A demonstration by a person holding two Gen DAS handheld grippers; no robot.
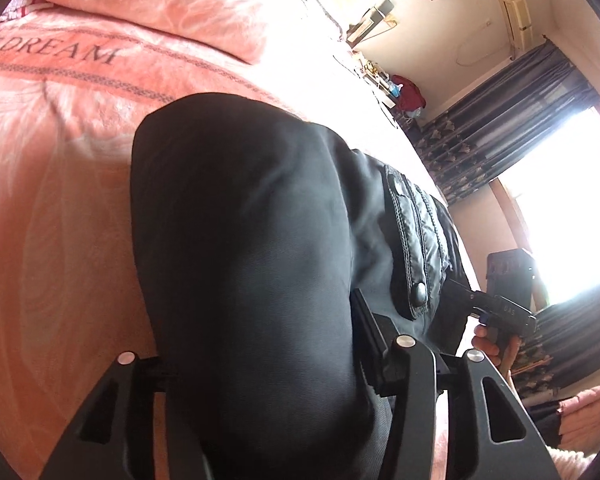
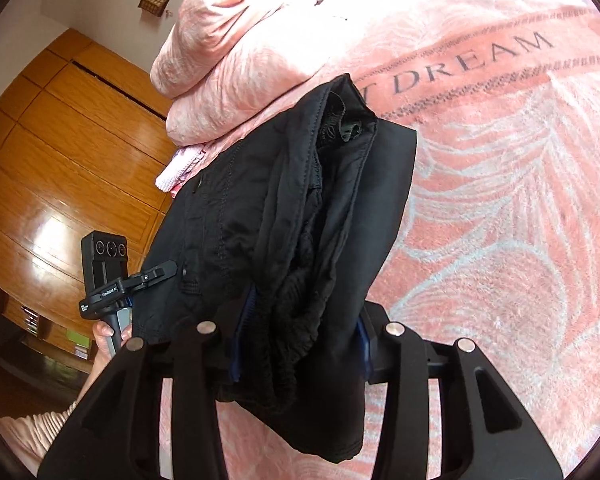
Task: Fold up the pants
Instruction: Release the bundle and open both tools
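Pink bedspread reads "DREAM", black pants over it

Black pants bunched in the left claw, apparently clamped, over a pink blanket

A pink bedspread fills the room between wooden wardrobe and bright, dark-curtained window.

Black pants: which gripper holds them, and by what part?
Both grip the black pants: right gripper on the bunched waistband end, left gripper on a thick fold.
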